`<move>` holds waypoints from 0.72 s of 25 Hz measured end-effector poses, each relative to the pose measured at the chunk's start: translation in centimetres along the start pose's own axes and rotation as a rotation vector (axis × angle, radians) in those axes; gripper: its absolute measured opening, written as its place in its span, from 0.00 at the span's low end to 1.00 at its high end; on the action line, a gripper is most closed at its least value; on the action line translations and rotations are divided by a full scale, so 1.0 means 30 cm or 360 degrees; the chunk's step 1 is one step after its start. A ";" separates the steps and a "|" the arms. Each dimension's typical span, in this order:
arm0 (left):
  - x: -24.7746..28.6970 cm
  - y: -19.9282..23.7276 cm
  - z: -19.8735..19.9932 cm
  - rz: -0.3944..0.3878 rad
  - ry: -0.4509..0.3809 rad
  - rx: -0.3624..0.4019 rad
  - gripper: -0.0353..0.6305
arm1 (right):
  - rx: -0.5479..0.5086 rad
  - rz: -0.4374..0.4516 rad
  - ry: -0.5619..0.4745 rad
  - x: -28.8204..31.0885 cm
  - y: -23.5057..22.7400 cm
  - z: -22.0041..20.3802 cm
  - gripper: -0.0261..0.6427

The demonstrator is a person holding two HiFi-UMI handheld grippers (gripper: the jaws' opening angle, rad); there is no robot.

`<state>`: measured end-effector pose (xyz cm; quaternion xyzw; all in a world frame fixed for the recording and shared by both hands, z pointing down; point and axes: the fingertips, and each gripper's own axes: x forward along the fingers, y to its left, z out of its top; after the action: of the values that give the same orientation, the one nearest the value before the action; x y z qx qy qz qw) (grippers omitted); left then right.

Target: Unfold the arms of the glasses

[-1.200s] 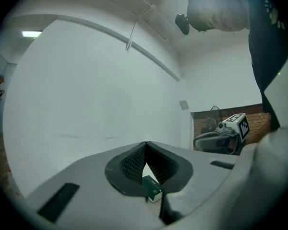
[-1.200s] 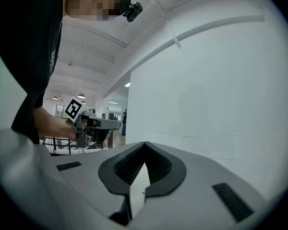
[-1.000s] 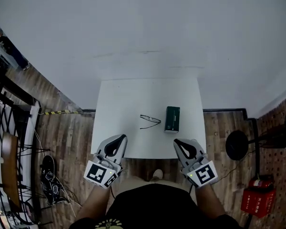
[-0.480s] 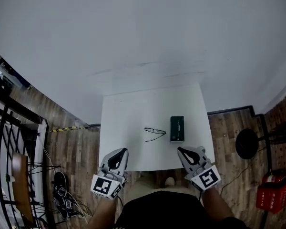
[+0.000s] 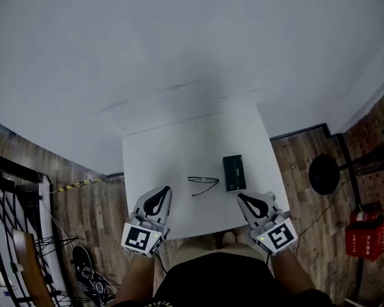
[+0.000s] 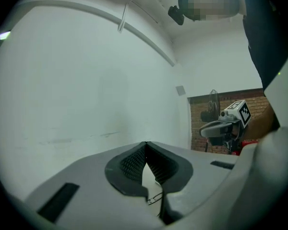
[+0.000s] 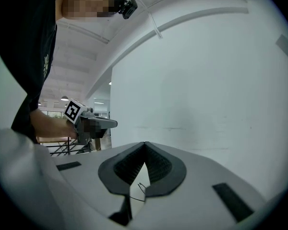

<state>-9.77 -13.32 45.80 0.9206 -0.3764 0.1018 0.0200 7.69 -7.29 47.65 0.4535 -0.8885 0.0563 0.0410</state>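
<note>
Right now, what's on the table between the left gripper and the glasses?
Nothing. The head view shows only bare white table between the left gripper and the glasses.

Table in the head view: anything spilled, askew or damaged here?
Nothing stands out. The glasses lie on the white table beside the dark case, apart from it. The left gripper and the right gripper are shut and empty at the near edge.

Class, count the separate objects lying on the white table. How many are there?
2. The glasses lie near the middle of the table; the dark green box lies just right of them. Nothing appears hidden.
</note>
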 end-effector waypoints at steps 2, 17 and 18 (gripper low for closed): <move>0.049 0.044 -0.003 -0.0057 0.0024 0.0032 0.06 | -0.0019 -0.0041 0.0046 0.029 -0.009 -0.015 0.04; 0.416 0.089 -0.380 -0.0837 0.0692 0.0482 0.06 | 0.0096 -0.0414 0.0116 0.126 -0.055 -0.074 0.04; 0.438 0.079 -0.417 -0.0894 0.0714 0.0497 0.06 | 0.0107 -0.0436 0.0127 0.126 -0.055 -0.084 0.04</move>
<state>-4.42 -22.65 60.62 0.9346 -0.0761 0.3472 -0.0114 6.87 -10.93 50.74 0.5690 -0.8136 0.0978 0.0684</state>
